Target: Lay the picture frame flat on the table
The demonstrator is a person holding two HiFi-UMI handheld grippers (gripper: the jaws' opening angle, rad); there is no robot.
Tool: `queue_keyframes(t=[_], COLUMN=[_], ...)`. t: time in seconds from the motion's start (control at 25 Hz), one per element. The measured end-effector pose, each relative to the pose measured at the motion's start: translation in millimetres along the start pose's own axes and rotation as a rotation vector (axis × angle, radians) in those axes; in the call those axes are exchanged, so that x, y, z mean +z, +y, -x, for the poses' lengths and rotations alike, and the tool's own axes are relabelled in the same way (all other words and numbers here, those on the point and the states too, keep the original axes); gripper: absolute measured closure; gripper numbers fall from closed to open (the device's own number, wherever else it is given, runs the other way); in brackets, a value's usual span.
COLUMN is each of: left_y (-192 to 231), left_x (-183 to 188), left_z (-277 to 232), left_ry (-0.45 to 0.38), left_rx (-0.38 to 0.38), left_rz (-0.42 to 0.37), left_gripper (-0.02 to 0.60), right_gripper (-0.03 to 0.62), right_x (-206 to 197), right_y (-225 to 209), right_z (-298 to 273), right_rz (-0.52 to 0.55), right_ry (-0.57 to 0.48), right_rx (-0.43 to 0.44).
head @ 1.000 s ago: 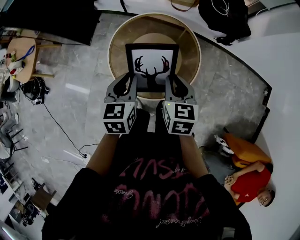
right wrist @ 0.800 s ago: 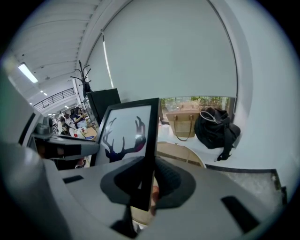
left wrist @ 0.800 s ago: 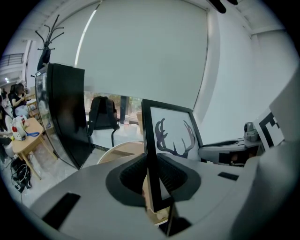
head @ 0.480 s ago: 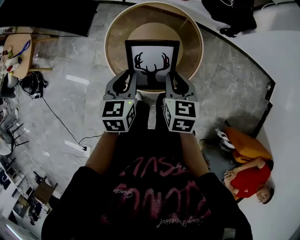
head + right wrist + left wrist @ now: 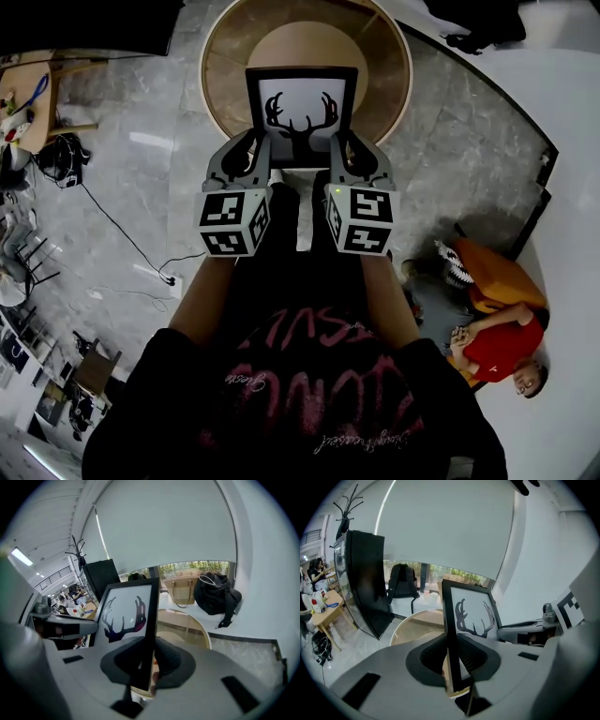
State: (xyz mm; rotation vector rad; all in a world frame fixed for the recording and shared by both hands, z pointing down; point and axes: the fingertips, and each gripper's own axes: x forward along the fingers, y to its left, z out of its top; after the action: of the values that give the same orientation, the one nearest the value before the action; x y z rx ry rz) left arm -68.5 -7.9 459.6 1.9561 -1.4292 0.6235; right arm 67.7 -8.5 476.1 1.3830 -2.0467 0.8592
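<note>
A black picture frame (image 5: 301, 114) with a deer-antler print is held upright above the round wooden table (image 5: 382, 62). My left gripper (image 5: 255, 159) is shut on the frame's left edge (image 5: 451, 641). My right gripper (image 5: 338, 157) is shut on its right edge (image 5: 146, 641). The print (image 5: 474, 618) faces me in the head view. In the right gripper view the print (image 5: 124, 614) lies left of the jaws. The frame's lower edge sits between the two grippers, over the table's near rim.
A dark panel (image 5: 368, 585) stands left of the table. A black backpack (image 5: 216, 595) and a tan bag (image 5: 183, 591) lie beyond it. A person in red (image 5: 492, 352) sits on the floor at right. A small side table (image 5: 26, 101) stands at far left.
Both grippers have carried the frame forward, further over the round table. The hold on both edges is unchanged.
</note>
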Motion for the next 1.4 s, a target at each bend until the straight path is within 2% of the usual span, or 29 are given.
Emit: queue_keyframes(t=[0.6,0.8,1.4], left_y=[13.4,-6.4,2.6], left_x=[-40.1,-64.9,-110.4], left_z=[-22.1,-29.9,-51.9], left_ry=[0.075,0.096,0.168], left_rx=[0.023,0.024,0.039], left_rz=[0.046,0.054,0.098], left_gripper=[0.509,0.509,0.509], right_gripper=[0.513,0.513,0.513], right_x=[-36.8,-62.7,-104.8], right_y=[-1.0,-19.9,-23.8], right_z=[-28.3,-24.2,-50.1], right_rz=[-0.019,-0.027,-0.036], right_ry=[0.088,0.109,0.184], right_rx=[0.023,0.025,0.042])
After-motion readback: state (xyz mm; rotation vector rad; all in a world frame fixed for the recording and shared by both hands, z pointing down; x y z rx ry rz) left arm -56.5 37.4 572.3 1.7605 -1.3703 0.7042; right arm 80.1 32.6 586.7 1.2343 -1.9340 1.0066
